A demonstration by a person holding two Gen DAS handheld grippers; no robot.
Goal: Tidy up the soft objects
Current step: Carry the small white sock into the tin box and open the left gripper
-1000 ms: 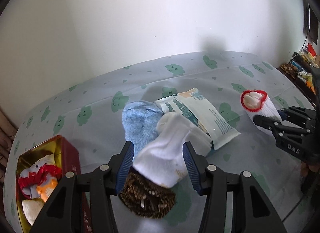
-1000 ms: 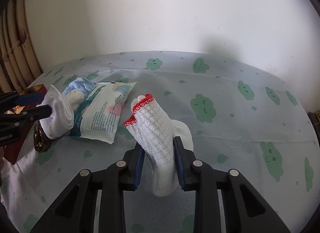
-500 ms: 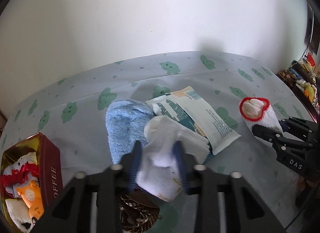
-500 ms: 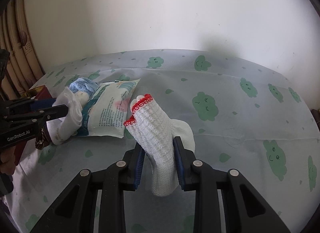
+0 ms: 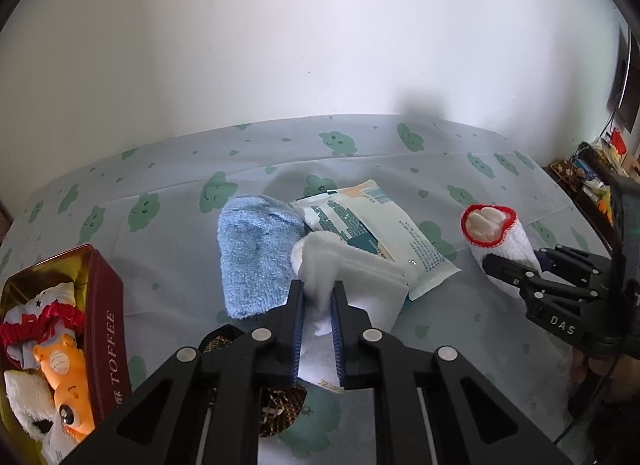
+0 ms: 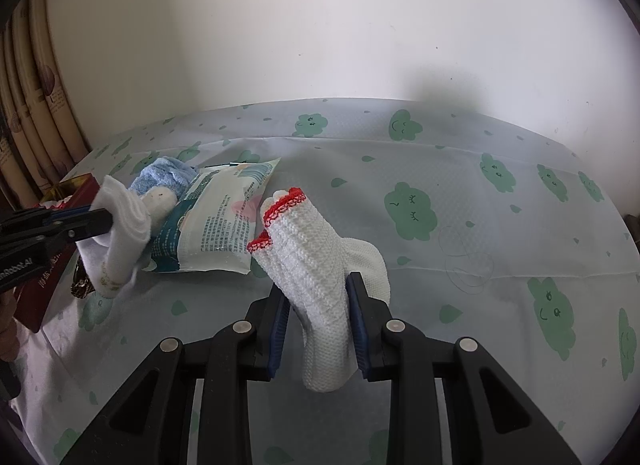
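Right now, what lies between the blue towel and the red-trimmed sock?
The wipes packet, flat on the sheet, its near edge overlapped by the plain white sock. The right wrist view shows it best.

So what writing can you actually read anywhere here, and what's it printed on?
"TOFFEE": side of the red tin, with a small character below it that is too small to read.
"DAS": body of the right gripper.
"Robot.AI", start cut off: body of the left gripper.
Wipes packet: lines of print, too small to read.
White sock: gold lettering at its lower edge, too blurred to read.
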